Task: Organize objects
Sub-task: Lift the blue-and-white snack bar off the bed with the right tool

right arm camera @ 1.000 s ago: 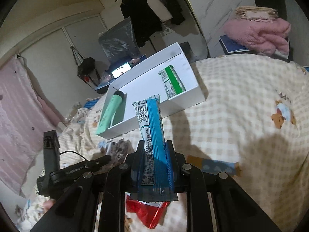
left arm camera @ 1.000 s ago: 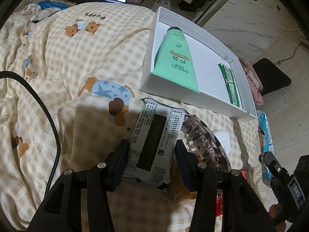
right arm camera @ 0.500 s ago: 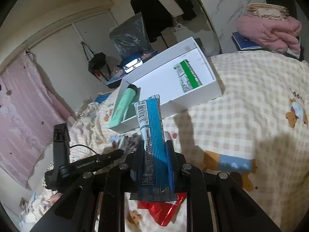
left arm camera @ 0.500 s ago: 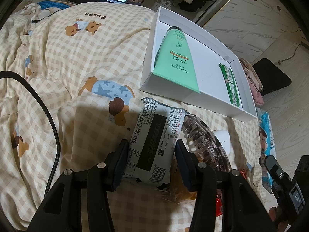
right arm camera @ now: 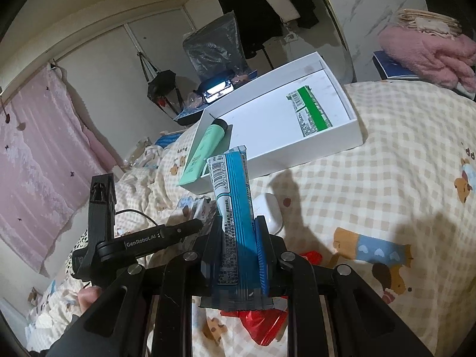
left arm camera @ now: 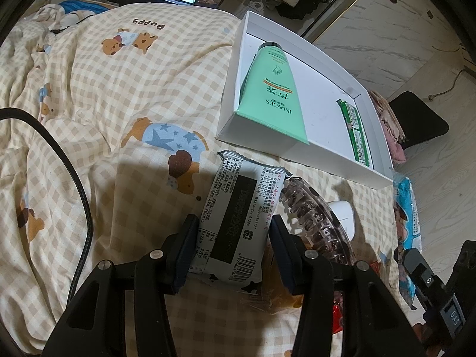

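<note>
Bed: the checked puppy bedspread (left arm camera: 125, 95) is carrying everything, with a pile of loose items lying at its near right.
Box: the white box (left arm camera: 235, 83) is sitting on the far right of the bed, already holding a green tube (left arm camera: 275, 89) and a green packet (left arm camera: 355, 131).
Left gripper (left arm camera: 233, 238): its fingers are closing narrowly on the black-and-white snack packet (left arm camera: 238, 217), which is resting where it was a second ago, just near the box.
Right gripper (right arm camera: 238, 238): its fingers are clamping the blue wrapper (right arm camera: 233, 205) upright above the bed.
Change: over the last second the right gripper has been swinging so the box is sitting more squarely ahead of it.
Meaning: the blue wrapper is probably heading into the box next.
Small things: a brown hair claw (left arm camera: 312, 214) and a white case (left arm camera: 343, 214) are waiting beside the snack packet.
</note>
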A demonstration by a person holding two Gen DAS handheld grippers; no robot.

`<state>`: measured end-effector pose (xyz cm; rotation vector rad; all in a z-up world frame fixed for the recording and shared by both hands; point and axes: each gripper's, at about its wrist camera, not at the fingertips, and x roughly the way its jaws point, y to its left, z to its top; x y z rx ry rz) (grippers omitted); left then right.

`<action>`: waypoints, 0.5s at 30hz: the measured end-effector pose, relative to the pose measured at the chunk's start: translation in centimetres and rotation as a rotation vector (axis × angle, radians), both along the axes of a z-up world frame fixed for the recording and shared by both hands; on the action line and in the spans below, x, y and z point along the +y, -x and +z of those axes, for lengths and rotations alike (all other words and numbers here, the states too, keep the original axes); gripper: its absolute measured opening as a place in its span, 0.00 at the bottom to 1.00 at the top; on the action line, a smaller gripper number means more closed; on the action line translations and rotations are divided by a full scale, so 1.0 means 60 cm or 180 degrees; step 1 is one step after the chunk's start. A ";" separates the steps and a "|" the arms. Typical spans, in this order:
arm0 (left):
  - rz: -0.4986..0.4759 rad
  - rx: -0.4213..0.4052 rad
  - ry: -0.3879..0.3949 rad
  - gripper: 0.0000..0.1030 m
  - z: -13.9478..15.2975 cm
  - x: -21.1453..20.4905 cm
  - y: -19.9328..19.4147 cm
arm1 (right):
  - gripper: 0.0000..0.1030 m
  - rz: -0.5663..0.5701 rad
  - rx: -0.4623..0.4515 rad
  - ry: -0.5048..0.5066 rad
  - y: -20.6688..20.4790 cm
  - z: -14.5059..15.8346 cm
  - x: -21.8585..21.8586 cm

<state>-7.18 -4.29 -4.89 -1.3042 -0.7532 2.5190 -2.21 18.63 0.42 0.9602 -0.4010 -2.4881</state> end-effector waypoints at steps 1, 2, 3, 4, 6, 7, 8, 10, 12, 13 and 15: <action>0.0003 0.0002 -0.0001 0.51 0.000 0.000 0.000 | 0.21 0.0005 -0.0003 0.0002 0.000 -0.001 -0.001; 0.0003 0.0002 -0.0002 0.51 0.000 0.001 0.001 | 0.21 0.0007 -0.0006 0.0003 0.001 -0.001 -0.001; 0.0003 0.0002 -0.0002 0.51 0.000 0.001 0.001 | 0.21 0.0014 -0.0012 0.0002 0.001 -0.001 -0.001; 0.0002 0.0002 -0.0001 0.51 0.000 0.000 0.000 | 0.21 0.0019 -0.0013 0.0003 0.001 -0.001 -0.001; 0.0003 0.0004 0.0000 0.51 0.000 0.000 0.001 | 0.21 0.0034 -0.0024 -0.0001 0.002 -0.002 -0.003; 0.0003 0.0003 -0.0002 0.51 0.000 0.000 0.001 | 0.21 0.0037 -0.0022 -0.0003 0.002 -0.002 -0.004; 0.0003 0.0003 -0.0002 0.51 0.000 0.000 0.000 | 0.21 0.0042 -0.0022 -0.0006 0.002 -0.002 -0.004; 0.0006 0.0010 0.0001 0.51 0.001 -0.003 -0.001 | 0.21 0.0054 -0.0025 -0.0013 0.001 -0.003 -0.006; 0.0018 0.0030 0.0012 0.51 0.003 -0.002 0.000 | 0.21 0.0059 -0.0024 -0.0021 0.001 -0.003 -0.007; 0.0028 0.0044 0.0022 0.51 0.004 -0.002 -0.001 | 0.21 0.0063 -0.0024 -0.0019 0.001 -0.003 -0.007; 0.0048 0.0076 0.0040 0.51 0.009 -0.002 -0.002 | 0.21 0.0063 -0.0021 -0.0019 0.001 -0.003 -0.007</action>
